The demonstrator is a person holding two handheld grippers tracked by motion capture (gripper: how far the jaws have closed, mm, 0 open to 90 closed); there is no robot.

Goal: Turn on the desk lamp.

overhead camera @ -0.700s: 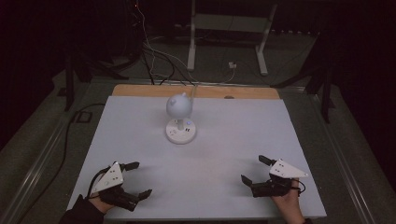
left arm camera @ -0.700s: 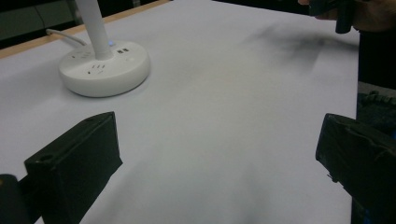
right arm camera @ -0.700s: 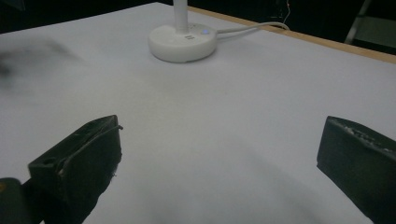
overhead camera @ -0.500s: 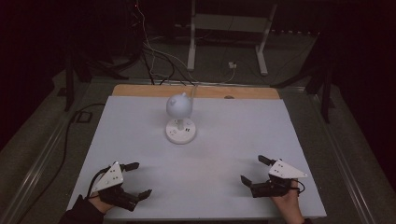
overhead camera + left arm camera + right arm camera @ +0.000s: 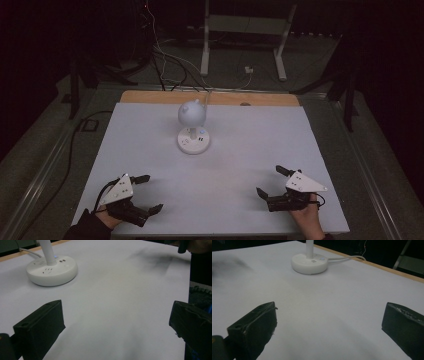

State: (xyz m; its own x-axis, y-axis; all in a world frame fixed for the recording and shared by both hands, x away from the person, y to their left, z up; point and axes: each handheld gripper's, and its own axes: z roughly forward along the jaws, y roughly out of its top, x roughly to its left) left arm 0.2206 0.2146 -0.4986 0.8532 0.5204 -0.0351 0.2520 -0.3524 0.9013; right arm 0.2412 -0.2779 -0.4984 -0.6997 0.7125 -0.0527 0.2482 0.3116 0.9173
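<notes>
Counter (image 5: 250, 150) covered by a plain white sheet, with a strip of bare wood showing along the far edge. One thing stands on it: a small white desk lamp (image 5: 193, 127), set toward the far middle, with a round flat base, a slim white stem and a ball-shaped head tilted over the base. The base (image 5: 51, 270) carries sockets and a small lit blue dot near the stem; in the right gripper view the same base (image 5: 309, 263) shows a white cable (image 5: 347, 258) running off toward the wooden edge. Lamp is well apart from both hands, with open white surface between them and it; nothing stands in the way. Left hand-held gripper (image 5: 142, 194) rests near the front left corner of the counter, jaws spread wide and empty, pointing inward and a little toward the lamp. Right hand-held gripper (image 5: 272, 181) rests near the front right, jaws likewise spread wide with nothing between them. Each bears a grey three-cornered plate on top. In both gripper views the two black jaws stand far apart over bare sheet. No containers on the counter. Beyond the far edge, on a dark floor: a tangle of dark cables (image 5: 165, 65), a white plug (image 5: 248, 70), and the pale legs of a stand (image 5: 245, 45). A black cable (image 5: 70, 145) trails down the left side of the counter.
</notes>
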